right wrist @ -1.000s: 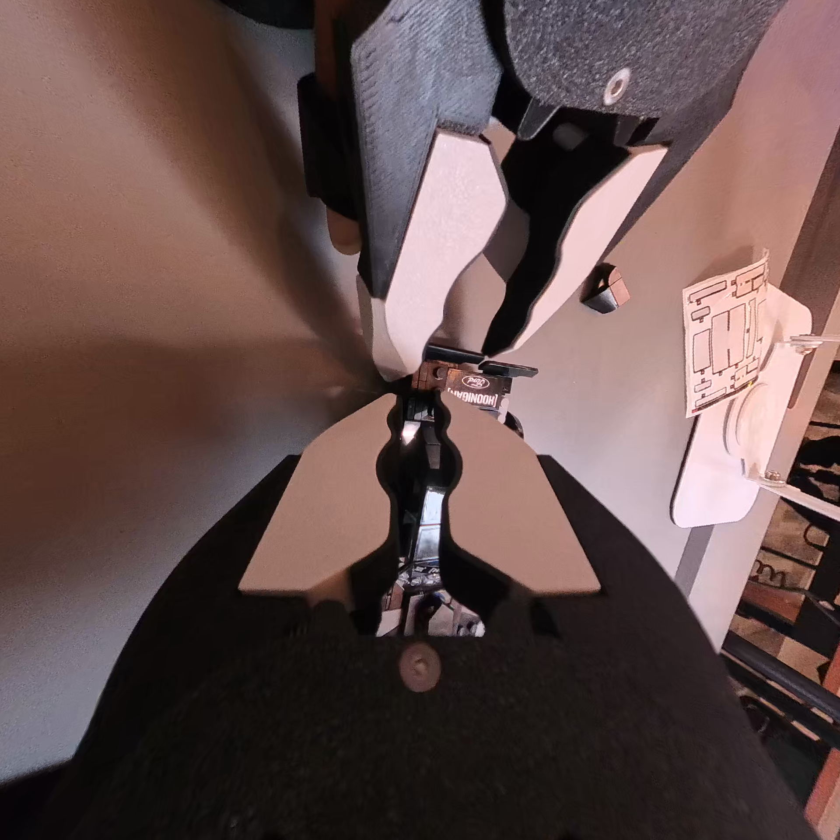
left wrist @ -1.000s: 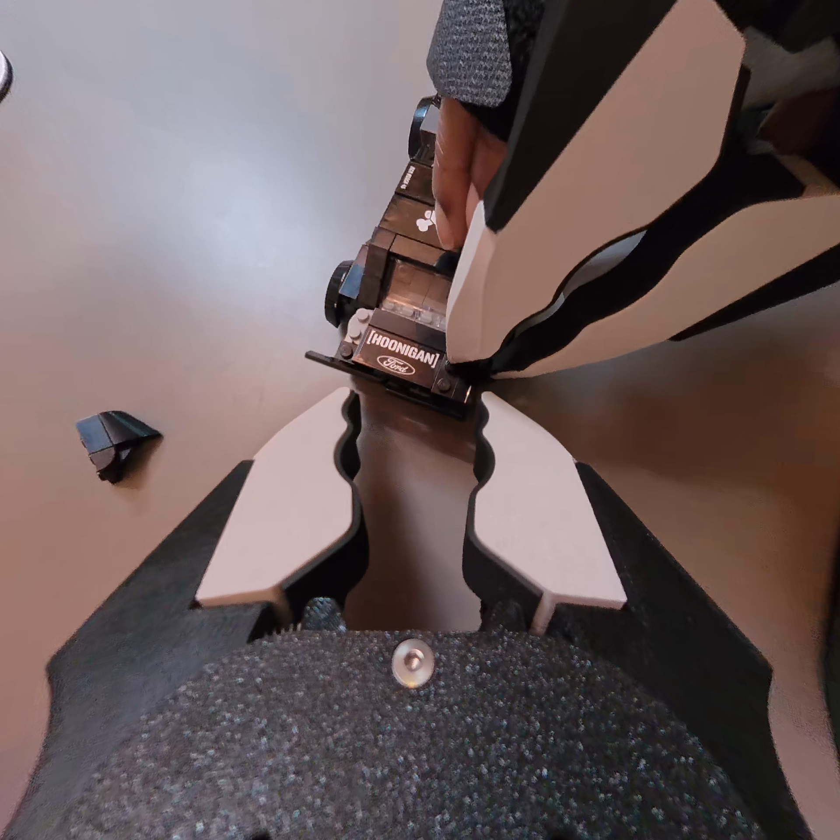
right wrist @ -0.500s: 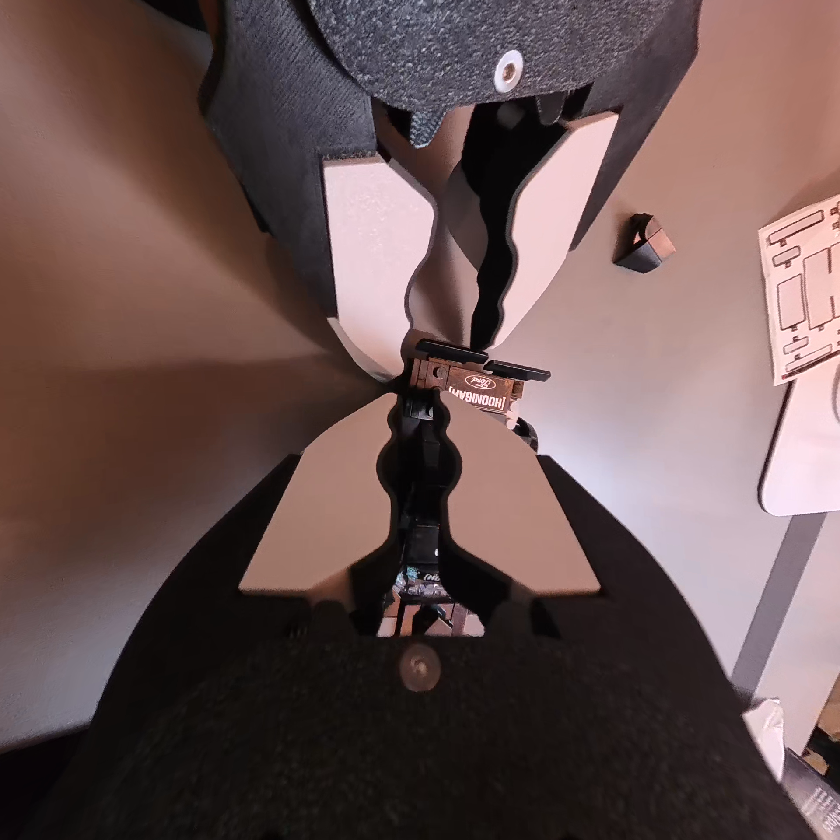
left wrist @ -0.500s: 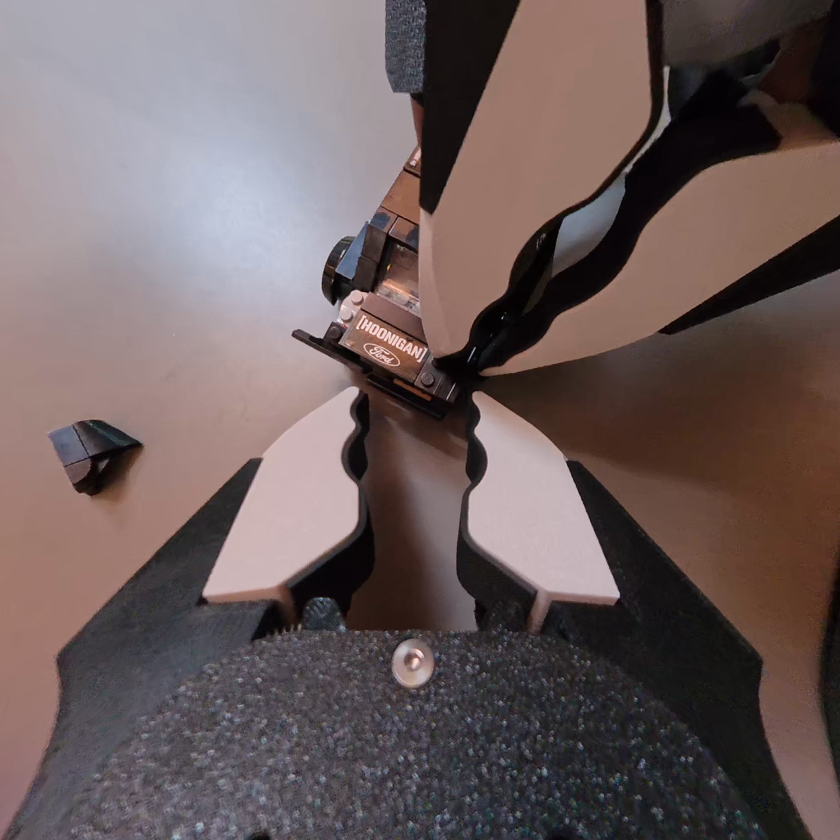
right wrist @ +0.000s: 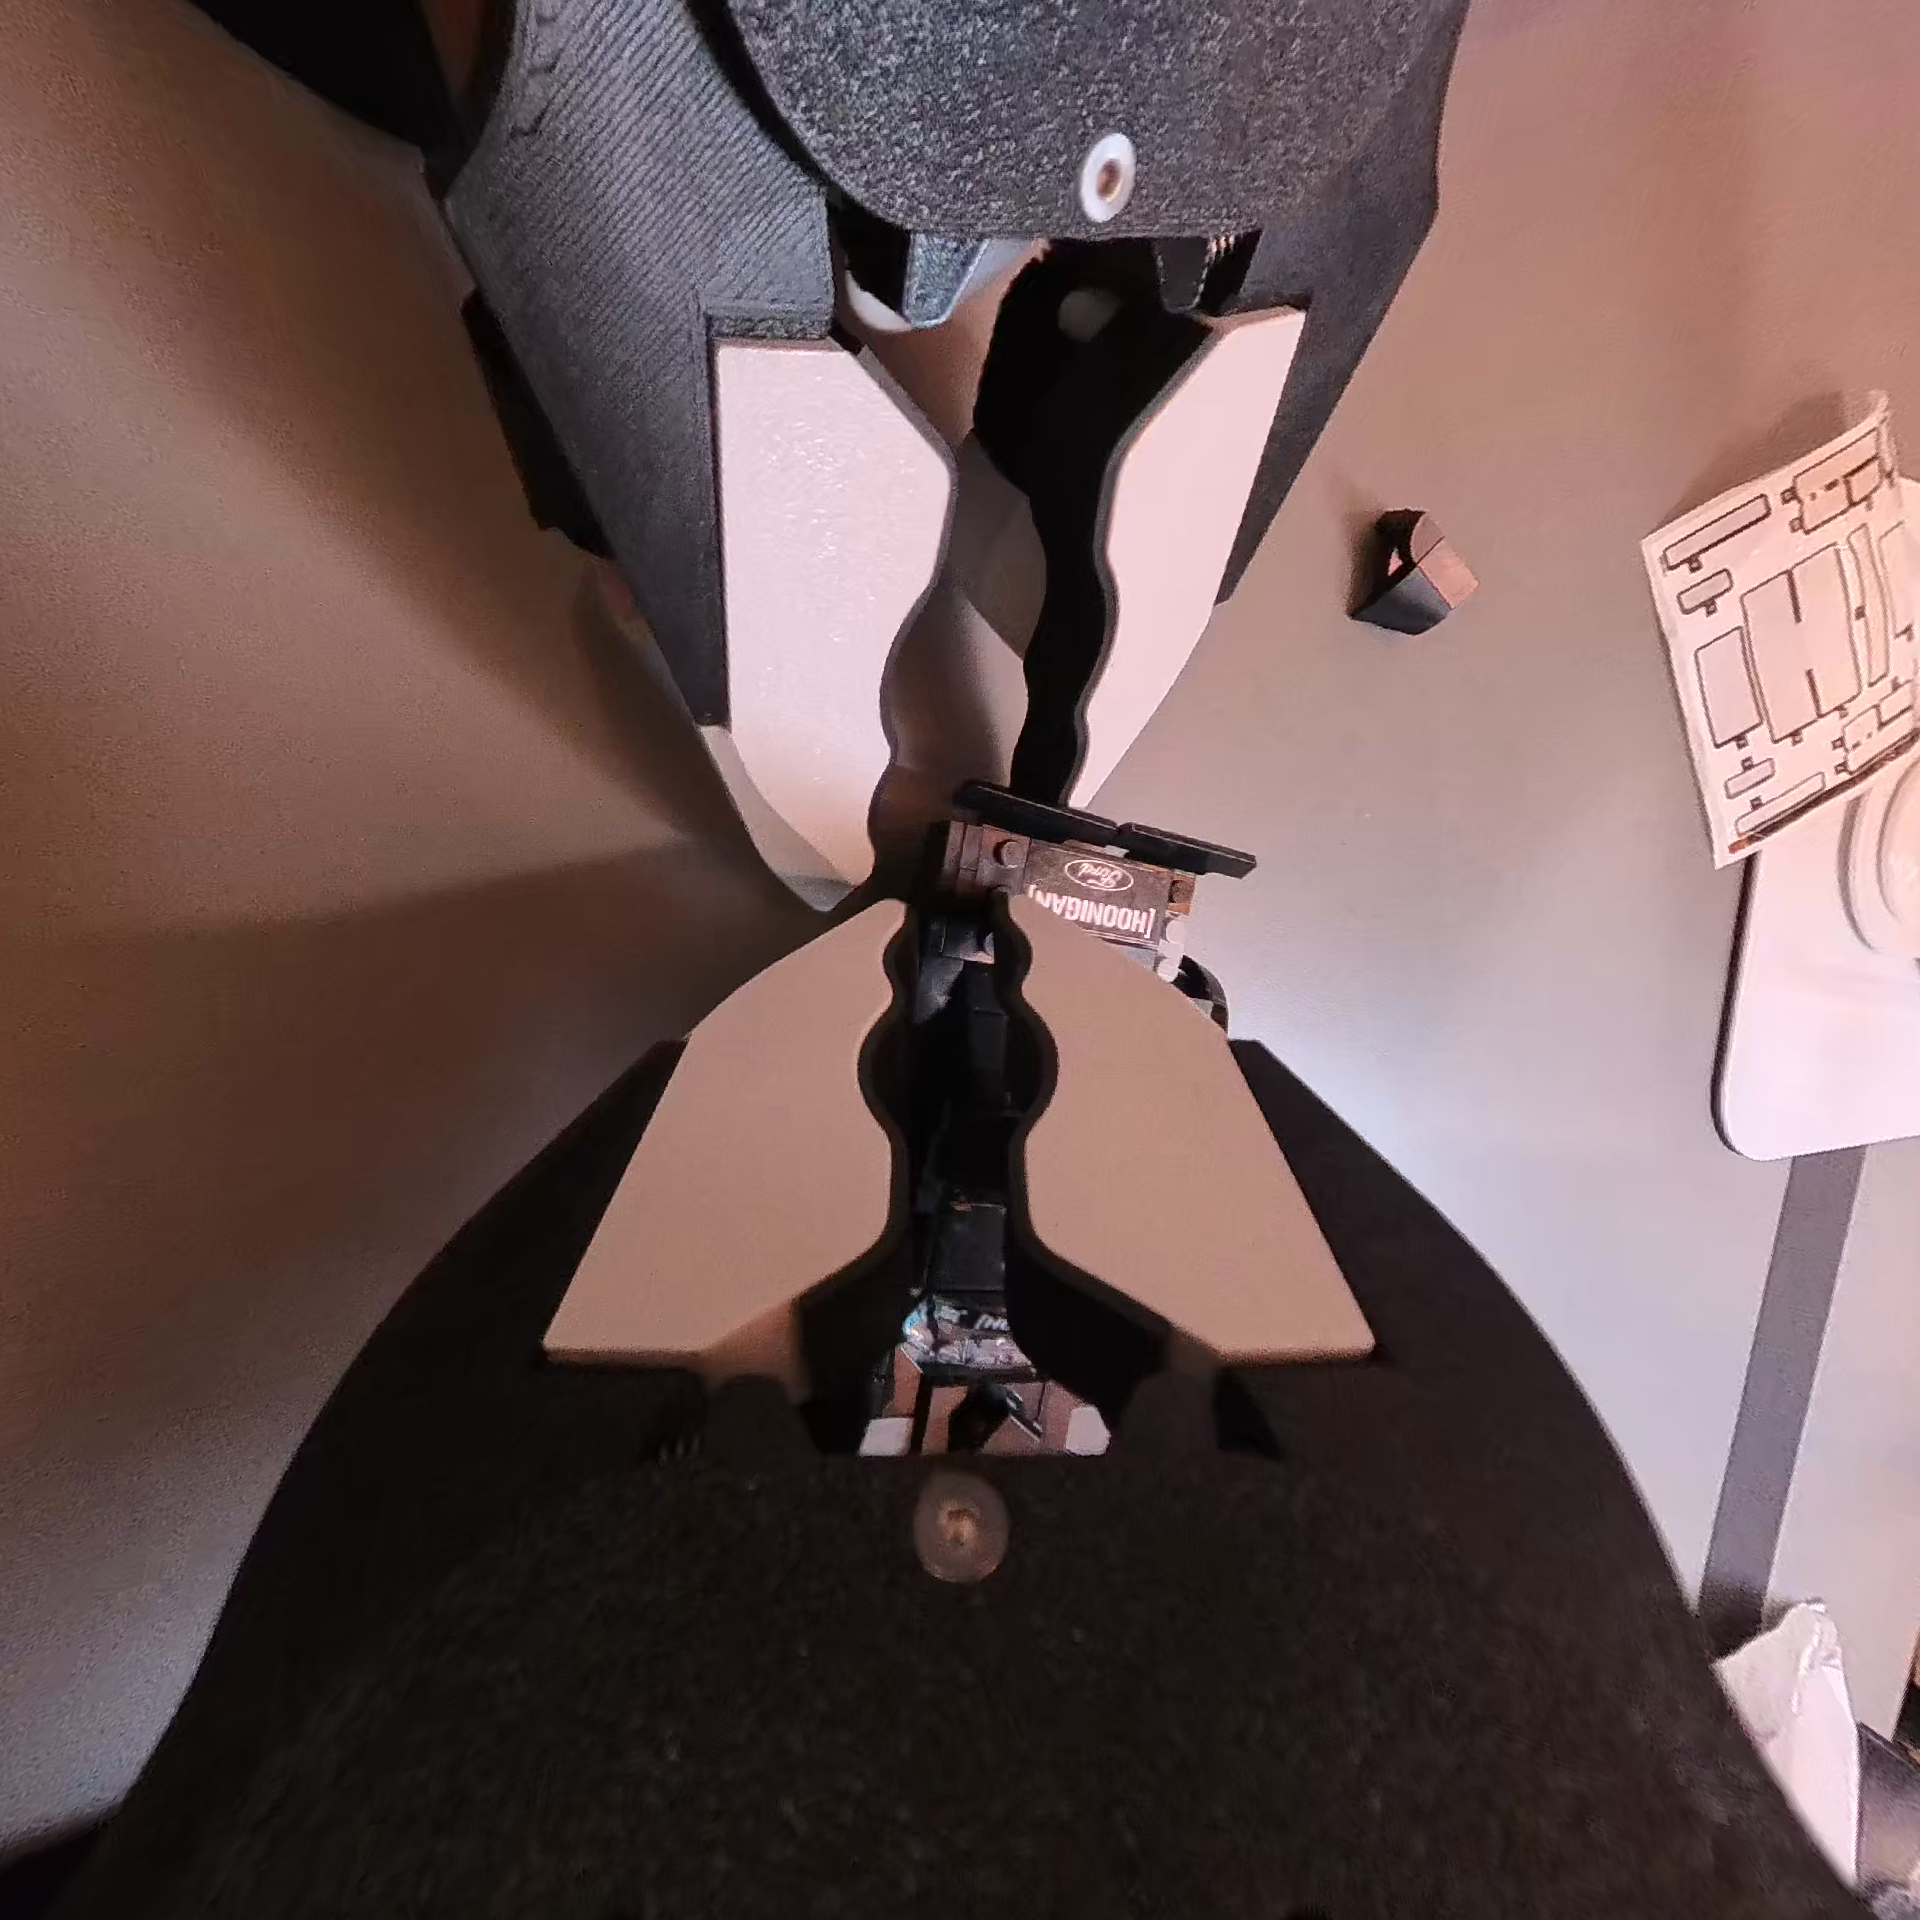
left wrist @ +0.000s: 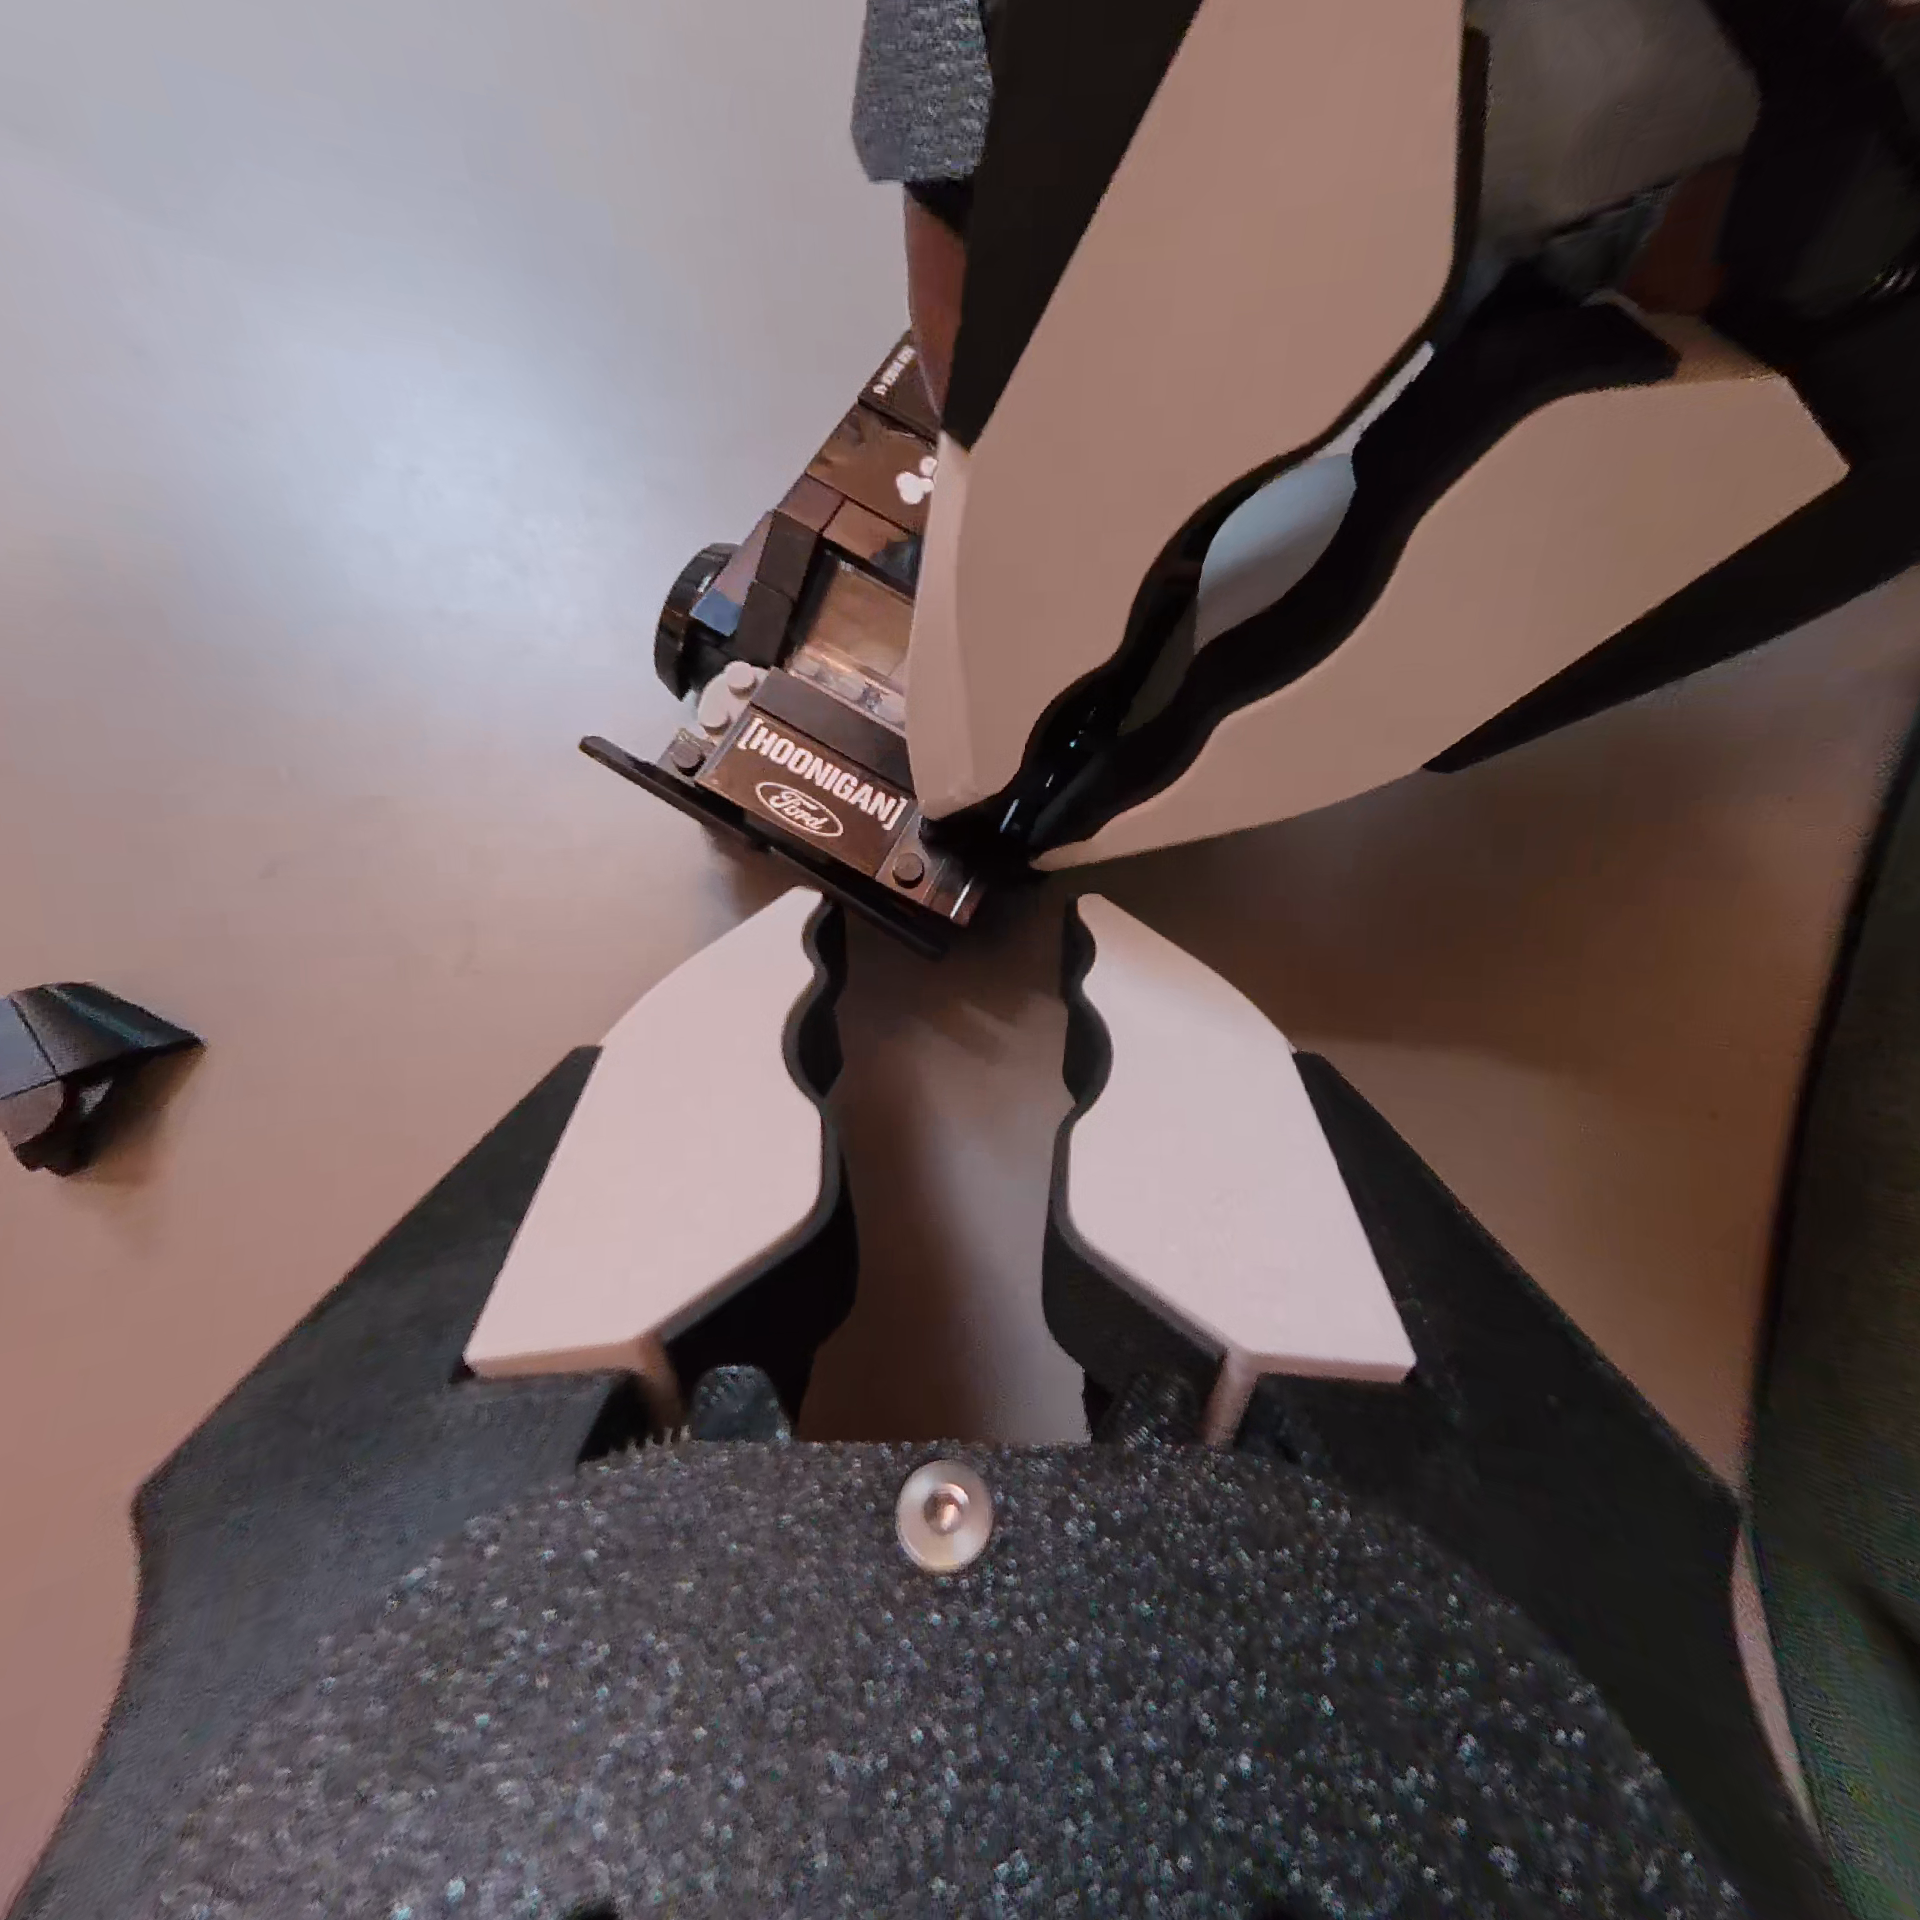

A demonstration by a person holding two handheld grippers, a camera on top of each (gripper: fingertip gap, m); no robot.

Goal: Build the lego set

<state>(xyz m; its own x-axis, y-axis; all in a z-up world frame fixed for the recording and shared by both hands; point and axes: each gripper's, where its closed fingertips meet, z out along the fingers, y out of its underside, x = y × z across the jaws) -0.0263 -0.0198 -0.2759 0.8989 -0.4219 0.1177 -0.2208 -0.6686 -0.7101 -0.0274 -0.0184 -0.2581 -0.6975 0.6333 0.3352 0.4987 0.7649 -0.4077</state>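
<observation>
Closest to me, the left gripper [left wrist: 945, 935] stands with its jaws apart and empty, tips just short of the black lego car [left wrist: 821, 758] on the table [left wrist: 312, 416]; the right gripper [right wrist: 940, 935] is clamped along the car's body. I'd say the loose black piece [left wrist: 73, 1081] goes on next, needing a careful pinch. Only the right wrist view shows the sticker sheet [right wrist: 1787, 623] farther off

Glossy black plastic lego car [left wrist: 821, 769]
</observation>
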